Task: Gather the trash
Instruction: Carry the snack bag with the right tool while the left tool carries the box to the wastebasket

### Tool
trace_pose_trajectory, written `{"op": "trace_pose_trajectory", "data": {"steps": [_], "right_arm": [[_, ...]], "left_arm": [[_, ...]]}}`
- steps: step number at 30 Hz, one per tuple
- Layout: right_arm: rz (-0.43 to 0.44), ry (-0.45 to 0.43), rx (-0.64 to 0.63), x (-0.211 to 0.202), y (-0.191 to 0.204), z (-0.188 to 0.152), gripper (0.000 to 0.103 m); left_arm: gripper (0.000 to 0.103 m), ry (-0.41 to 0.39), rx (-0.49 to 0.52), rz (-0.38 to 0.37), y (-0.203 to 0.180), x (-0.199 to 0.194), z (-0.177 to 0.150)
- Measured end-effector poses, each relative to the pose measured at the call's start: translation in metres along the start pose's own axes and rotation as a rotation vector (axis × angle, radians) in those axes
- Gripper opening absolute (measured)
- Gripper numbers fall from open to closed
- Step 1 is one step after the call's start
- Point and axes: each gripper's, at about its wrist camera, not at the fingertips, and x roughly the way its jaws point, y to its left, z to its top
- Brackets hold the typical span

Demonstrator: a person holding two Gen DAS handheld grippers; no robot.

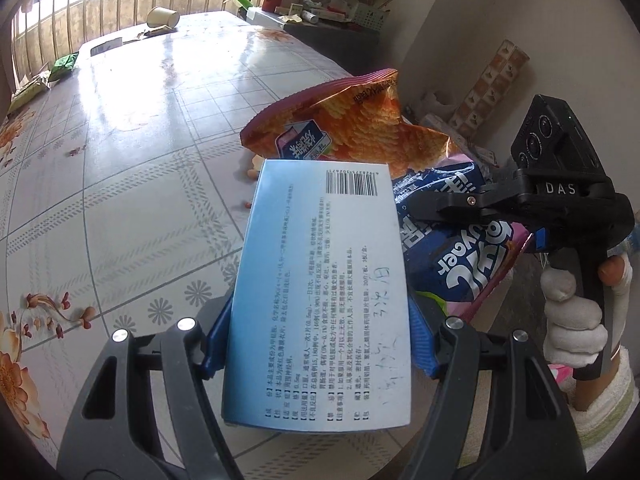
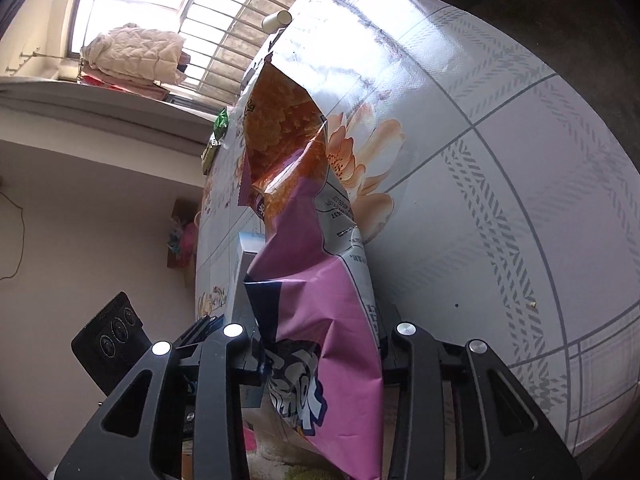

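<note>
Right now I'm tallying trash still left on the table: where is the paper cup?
In the left wrist view the paper cup lies tipped over at the table's far end, upper left, near the barred window.

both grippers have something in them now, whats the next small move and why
Probably lift both hands clear of the table together. The left gripper is clamped on the blue box, and the right gripper is closed on the pink snack bag, whose orange bag neighbour leans against it. More litter, like the paper cup, waits farther off.
</note>
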Motion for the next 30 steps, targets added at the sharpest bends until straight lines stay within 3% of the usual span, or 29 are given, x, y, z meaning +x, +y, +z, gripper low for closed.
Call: {"op": "trace_pose_trajectory", "data": {"steps": [5,15,22,30], "right_arm": [[0.033,-0.078,0.037,-0.023,-0.012,-0.005,0.021],[0.147,-0.245,0.145,-0.094,-0.061,-0.027,0.019],[0.183,-0.413,0.219,-0.173,-0.112,-0.044,0.019],[0.168,-0.596,0.372,-0.256,-0.200,-0.060,0.019]], "left_arm": [[0.067,-0.037,-0.001,-0.007,0.001,-0.011,0.007],[0.067,-0.106,0.057,-0.068,-0.041,-0.027,0.032],[0.067,-0.078,0.135,-0.135,-0.097,-0.009,0.052],[0.067,-0.017,0.248,-0.205,-0.169,0.028,0.067]]}}
